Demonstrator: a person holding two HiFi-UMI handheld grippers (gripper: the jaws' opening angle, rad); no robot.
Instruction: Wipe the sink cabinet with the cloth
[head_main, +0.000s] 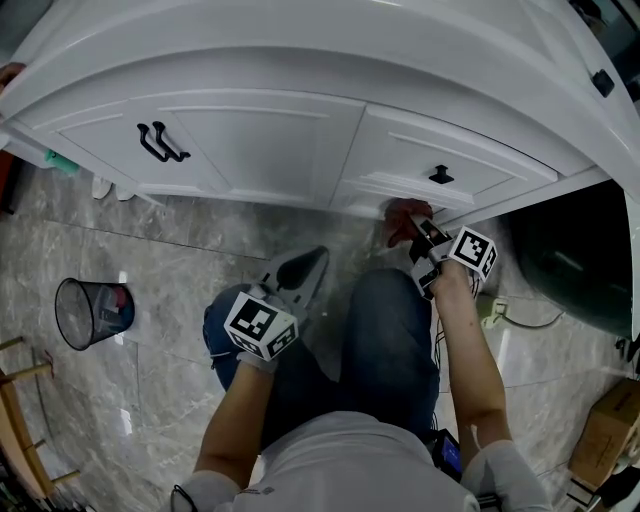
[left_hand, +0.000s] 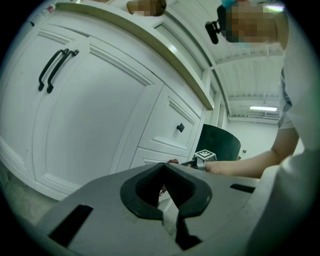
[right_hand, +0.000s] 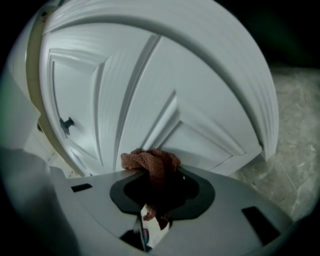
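**A:** The jaws of the left gripper (head_main: 305, 268), what are they doing?

**B:** They are pressed together on nothing. The gripper sits above the person's knee (head_main: 215, 345), apart from the sink cabinet (head_main: 260, 140). I'd judge it idle, held back so the other one can wipe.

**A:** And the right gripper (head_main: 425, 243)?

**B:** Its jaws are clenched on the cloth (right_hand: 150, 162) and hold it against the cabinet's low edge, under the panel with the small black knob (head_main: 441, 175). The forearm reaches forward and down to get the cloth that low.

**A:** How does the cloth look?

**B:** It is a reddish-brown ribbed knit, bunched into a wad at the jaw tips. A loose tail hangs down between them.
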